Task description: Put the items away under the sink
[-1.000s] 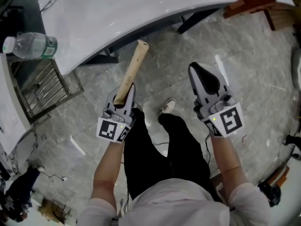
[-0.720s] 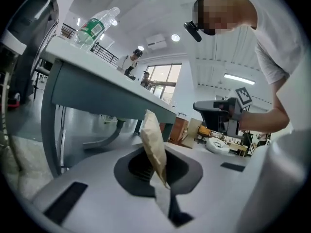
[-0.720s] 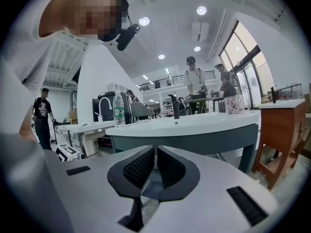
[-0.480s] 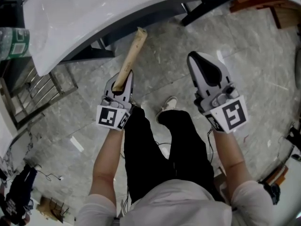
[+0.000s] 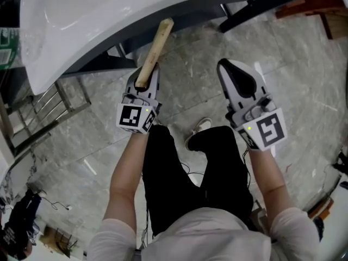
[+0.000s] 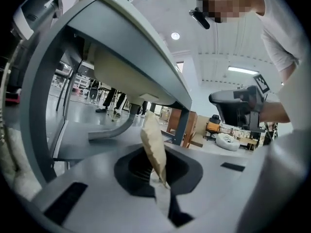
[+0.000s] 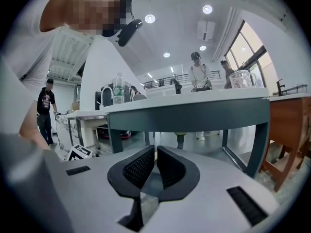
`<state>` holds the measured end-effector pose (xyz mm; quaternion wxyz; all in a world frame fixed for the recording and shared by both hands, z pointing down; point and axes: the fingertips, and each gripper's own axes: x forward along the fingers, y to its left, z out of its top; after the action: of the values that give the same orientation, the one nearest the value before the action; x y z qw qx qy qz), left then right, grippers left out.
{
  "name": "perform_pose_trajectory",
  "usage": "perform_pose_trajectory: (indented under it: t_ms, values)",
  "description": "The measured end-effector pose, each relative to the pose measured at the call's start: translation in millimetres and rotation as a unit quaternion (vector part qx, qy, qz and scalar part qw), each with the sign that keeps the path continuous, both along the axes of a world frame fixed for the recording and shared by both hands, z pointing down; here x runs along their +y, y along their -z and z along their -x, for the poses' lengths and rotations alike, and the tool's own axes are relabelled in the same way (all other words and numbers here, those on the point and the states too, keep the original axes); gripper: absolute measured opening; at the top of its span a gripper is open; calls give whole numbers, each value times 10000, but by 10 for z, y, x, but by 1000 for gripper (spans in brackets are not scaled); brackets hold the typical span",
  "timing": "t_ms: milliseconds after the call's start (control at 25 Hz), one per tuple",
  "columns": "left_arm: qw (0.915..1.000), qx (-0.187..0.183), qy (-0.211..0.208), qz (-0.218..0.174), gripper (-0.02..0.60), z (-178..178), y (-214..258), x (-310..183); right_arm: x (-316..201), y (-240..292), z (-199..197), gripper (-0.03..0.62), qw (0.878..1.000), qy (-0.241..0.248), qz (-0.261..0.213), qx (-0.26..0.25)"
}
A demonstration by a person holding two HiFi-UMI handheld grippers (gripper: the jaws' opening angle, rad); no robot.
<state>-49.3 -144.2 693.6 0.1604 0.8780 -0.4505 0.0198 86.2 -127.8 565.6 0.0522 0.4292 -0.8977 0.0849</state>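
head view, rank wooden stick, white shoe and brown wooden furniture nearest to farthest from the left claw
1. Wooden stick: clamped in the left claw, pointing toward the sink.
2. White shoe: lower right of it.
3. Brown wooden furniture: far top right corner.

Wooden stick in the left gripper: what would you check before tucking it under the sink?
1. Hold: the left gripper is shut on the wooden stick's lower end. Ok.
2. Aim: the stick points toward the sink's underside. Ok.
3. Tip clear of the sink's edge: cannot tell.
4. The right gripper is shut, empty and off to the side. Ok.
5. Free space under the sink: hidden by the basin. Cannot tell.
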Motion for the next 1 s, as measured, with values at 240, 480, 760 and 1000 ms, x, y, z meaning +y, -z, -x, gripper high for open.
perform_pose_trajectory:
  t_ms: [240, 480, 760, 1000]
  values:
    - [9996, 33, 272, 14, 2, 113, -346, -331, -180, -217, -24, 44, 9997, -199, -41, 105]
    - [9978, 108, 641, 93, 2, 215, -530, -752, -266, -383, -30, 44, 9998, -192, -16, 109]
    - [9955, -130, 862, 383, 2, 295, -826, -1045, -387, -454, 7, 43, 9999, -94, -80, 28]
    - [9905, -355, 979, 897, 2, 218, -1016, -1327, -410, -577, -57, 43, 9998, -172, 113, -31]
